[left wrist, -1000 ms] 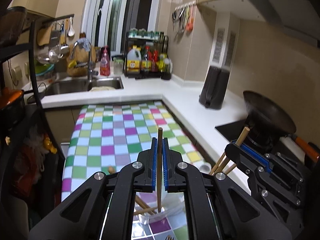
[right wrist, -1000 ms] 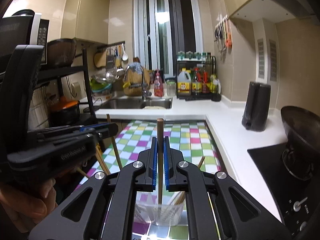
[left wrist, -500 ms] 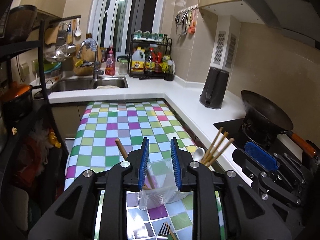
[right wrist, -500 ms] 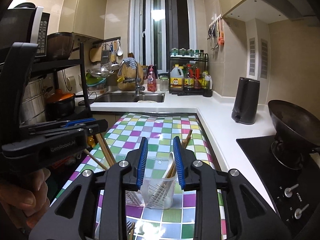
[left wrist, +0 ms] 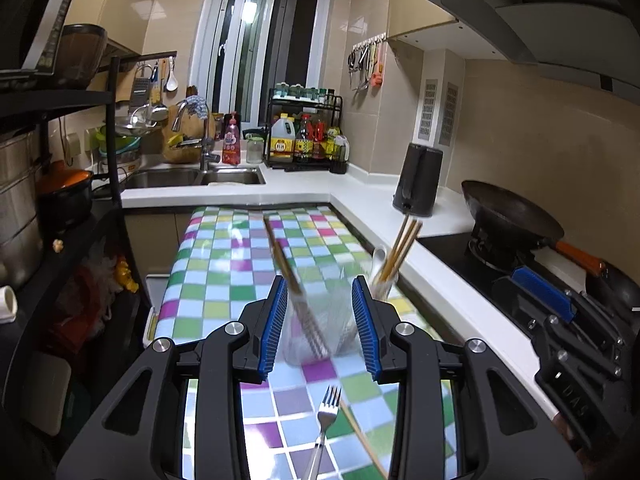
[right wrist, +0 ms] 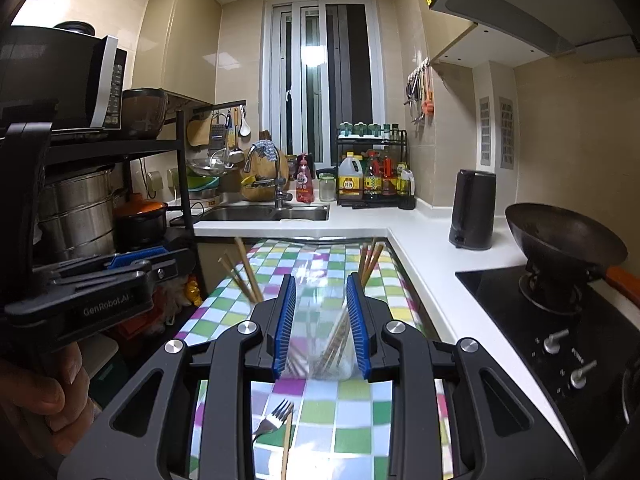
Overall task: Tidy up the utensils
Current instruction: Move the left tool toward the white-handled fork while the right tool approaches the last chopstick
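With chopsticks dropped in two cups, both grippers are part open and empty; the near fork is likely picked next.

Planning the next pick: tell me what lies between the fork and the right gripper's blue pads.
Bare checkered cloth, in the right wrist view. The fork lies nearer the camera than the right gripper; nothing sits between.

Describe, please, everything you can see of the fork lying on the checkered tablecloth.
The fork is shiny silver metal with four tines and a slim handle. It lies flat on the checkered tablecloth, tines pointing away towards the clear cups, its handle running out of the bottom of the picture. A wooden chopstick lies close beside it on the right; whether they touch I cannot tell. Nothing grips it.
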`<state>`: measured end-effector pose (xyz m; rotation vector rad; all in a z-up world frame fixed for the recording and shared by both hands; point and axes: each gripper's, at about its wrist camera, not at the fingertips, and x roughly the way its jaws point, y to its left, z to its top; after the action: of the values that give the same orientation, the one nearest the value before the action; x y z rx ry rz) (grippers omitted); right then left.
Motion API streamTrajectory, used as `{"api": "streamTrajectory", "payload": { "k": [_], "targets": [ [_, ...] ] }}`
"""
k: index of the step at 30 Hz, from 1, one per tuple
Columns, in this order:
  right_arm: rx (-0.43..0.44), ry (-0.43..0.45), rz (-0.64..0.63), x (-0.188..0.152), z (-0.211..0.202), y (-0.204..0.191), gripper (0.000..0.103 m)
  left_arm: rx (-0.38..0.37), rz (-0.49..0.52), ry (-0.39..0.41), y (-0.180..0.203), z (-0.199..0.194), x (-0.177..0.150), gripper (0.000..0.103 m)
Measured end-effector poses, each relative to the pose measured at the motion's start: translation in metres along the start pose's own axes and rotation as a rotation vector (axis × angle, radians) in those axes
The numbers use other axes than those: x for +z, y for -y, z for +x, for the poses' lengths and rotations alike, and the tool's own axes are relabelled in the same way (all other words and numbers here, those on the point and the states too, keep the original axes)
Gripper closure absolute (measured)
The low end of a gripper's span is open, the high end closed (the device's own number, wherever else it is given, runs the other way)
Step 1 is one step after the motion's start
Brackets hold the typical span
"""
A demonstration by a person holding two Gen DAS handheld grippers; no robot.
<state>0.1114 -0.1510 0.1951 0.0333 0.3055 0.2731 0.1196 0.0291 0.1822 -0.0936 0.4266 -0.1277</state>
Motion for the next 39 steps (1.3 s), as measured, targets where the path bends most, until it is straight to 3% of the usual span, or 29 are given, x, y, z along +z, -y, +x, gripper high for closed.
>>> {"api": "streamTrajectory", "payload": {
  "k": [2, 6, 12, 17, 20, 24, 28, 30, 32, 34, 39],
  "targets": [
    [0.001, -0.017, 0.011, -0.012, -0.006, -0.001, 0.076, 0.003, -0.003, -0.011, -0.003, -0.005, -0.019, 0.079],
    [0.004, -0.065, 0.035, -0.039, -0.013, 0.001, 0.077, 0.001, -0.017, -0.049, -0.015, -0.011, -0.051, 0.087],
    [0.013, -0.142, 0.066, -0.083, -0.018, 0.002, 0.093, 0.009, -0.063, -0.113, -0.036, -0.009, -0.098, 0.089],
    [0.016, -0.208, 0.07, -0.123, -0.018, 0.001, 0.093, 0.009, -0.205, -0.248, -0.065, 0.008, -0.134, 0.092],
    [0.02, -0.257, 0.08, -0.146, -0.015, 0.001, 0.093, -0.015, -0.298, -0.3, -0.078, 0.016, -0.147, 0.092],
    [0.034, -0.32, 0.106, -0.171, -0.01, -0.001, 0.092, -0.038, -0.324, -0.348, -0.075, 0.019, -0.162, 0.092],
    [0.066, -0.367, 0.091, -0.187, -0.006, -0.01, 0.092, -0.054, -0.308, -0.379, -0.064, 0.022, -0.172, 0.092],
    [0.077, -0.388, 0.081, -0.193, -0.002, -0.015, 0.085, -0.056, -0.306, -0.393, -0.061, 0.023, -0.177, 0.09],
    [0.089, -0.406, 0.083, -0.198, 0.0, -0.017, 0.084, -0.057, -0.297, -0.411, -0.059, 0.026, -0.181, 0.078],
    [0.086, -0.415, 0.077, -0.202, 0.001, -0.019, 0.083, -0.043, -0.277, -0.413, -0.057, 0.026, -0.183, 0.074],
    [0.076, -0.441, 0.066, -0.211, 0.005, -0.019, 0.082, -0.04, -0.244, -0.433, -0.05, 0.031, -0.187, 0.073]
  ]
}}
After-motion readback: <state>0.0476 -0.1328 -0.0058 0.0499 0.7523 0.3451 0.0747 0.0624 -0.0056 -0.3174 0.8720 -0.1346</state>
